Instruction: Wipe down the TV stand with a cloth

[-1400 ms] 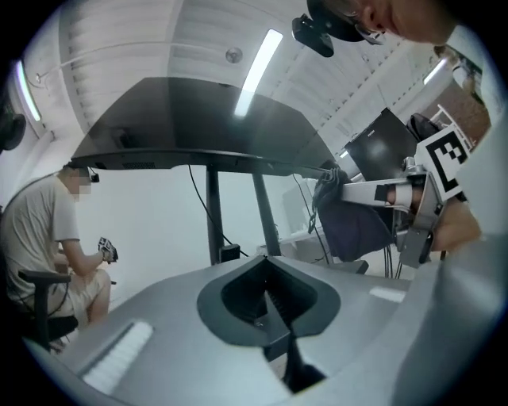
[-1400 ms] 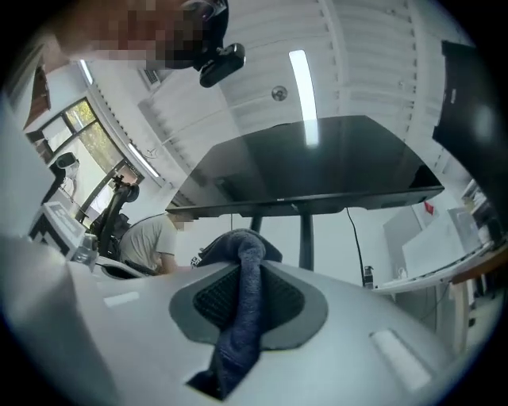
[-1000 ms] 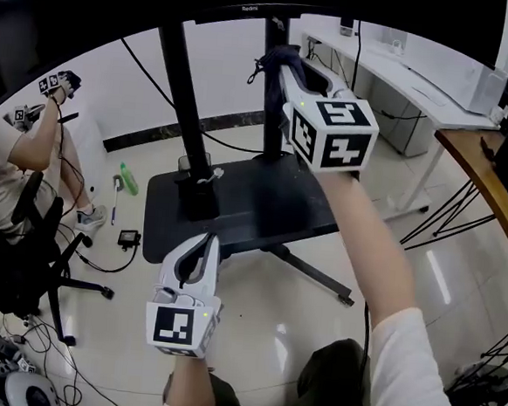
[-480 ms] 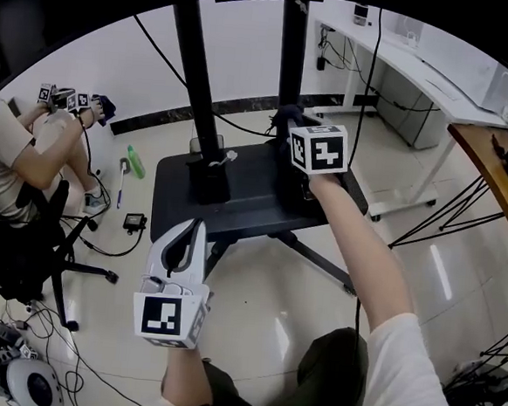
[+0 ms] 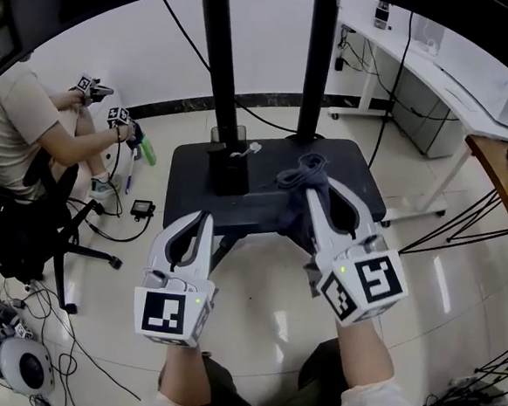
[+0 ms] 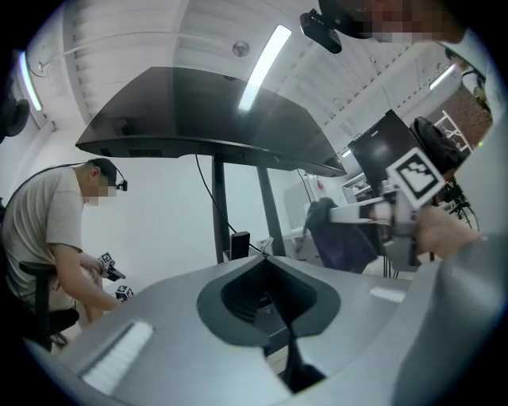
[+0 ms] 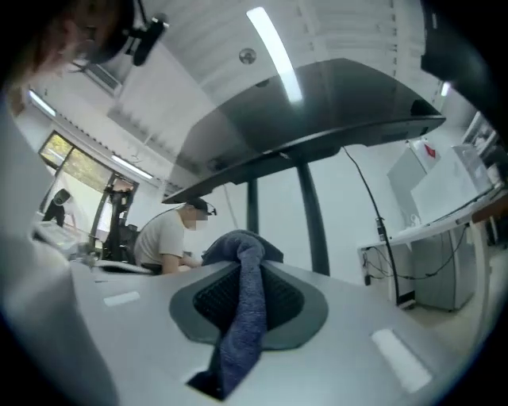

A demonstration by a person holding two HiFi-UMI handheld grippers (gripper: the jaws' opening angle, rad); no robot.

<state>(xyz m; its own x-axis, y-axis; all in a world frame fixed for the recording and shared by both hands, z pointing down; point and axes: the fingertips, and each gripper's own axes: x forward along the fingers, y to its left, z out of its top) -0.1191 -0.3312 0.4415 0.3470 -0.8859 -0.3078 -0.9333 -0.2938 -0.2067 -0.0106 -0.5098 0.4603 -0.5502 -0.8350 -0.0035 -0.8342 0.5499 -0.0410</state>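
The TV stand's black base plate [image 5: 259, 198] lies on the floor ahead, with two black poles [image 5: 215, 55] rising from it to the screen [image 6: 198, 111] overhead. My right gripper [image 5: 312, 183] is shut on a dark blue cloth [image 5: 300, 170], held above the plate's right half. The cloth [image 7: 240, 333] hangs bunched between the jaws in the right gripper view. My left gripper [image 5: 202, 223] is shut on nothing, at the plate's near edge. From the left gripper view [image 6: 267, 263] the cloth [image 6: 337, 242] shows at the right.
A black box [image 5: 229, 168] stands at the left pole's foot. A seated person [image 5: 19, 127] with grippers is at the left beside an office chair [image 5: 54, 243]. Cables [image 5: 16, 328] litter the floor. A white desk [image 5: 422, 66] and a wooden table edge [image 5: 500, 186] stand at the right.
My right gripper has come down from high beside the right pole to low over the base plate, carrying the cloth. The left gripper has hardly moved.
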